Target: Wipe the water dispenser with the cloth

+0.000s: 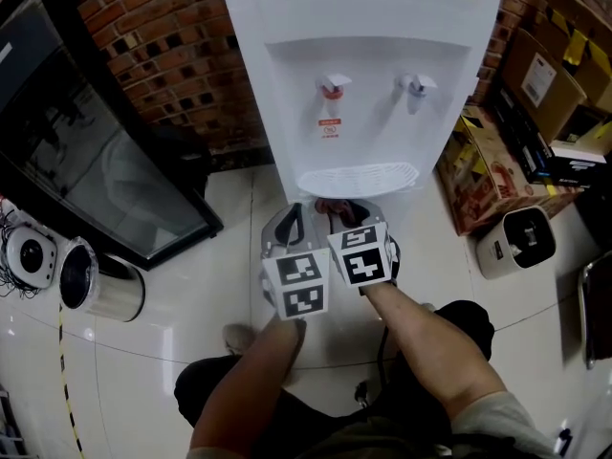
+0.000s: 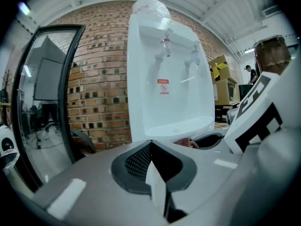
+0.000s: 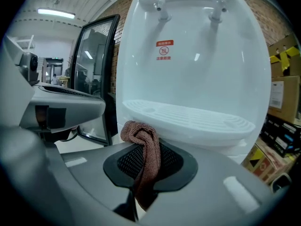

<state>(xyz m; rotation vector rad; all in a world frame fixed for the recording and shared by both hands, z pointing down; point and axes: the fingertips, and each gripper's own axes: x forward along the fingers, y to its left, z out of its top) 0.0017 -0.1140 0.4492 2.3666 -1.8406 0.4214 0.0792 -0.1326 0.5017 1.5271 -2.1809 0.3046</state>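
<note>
The white water dispenser (image 1: 368, 84) stands against the brick wall, with a red tap (image 1: 332, 88), a blue tap (image 1: 417, 86) and a ribbed drip tray (image 1: 359, 178). Both grippers are side by side just below and in front of the tray. My right gripper (image 1: 346, 213) is shut on a brownish-pink cloth (image 3: 138, 133), whose bunched end sticks out above the pads close under the tray (image 3: 188, 119). My left gripper (image 1: 292, 220) (image 2: 150, 145) has its jaws shut with nothing between them. The dispenser (image 2: 169, 93) fills the left gripper view ahead.
A black glass-door cabinet (image 1: 86, 142) stands at the left, with a steel cylinder (image 1: 100, 283) lying on the tiled floor below it. Cardboard boxes (image 1: 497, 170) and a small white appliance (image 1: 516, 242) crowd the right side of the dispenser. My knees are under the grippers.
</note>
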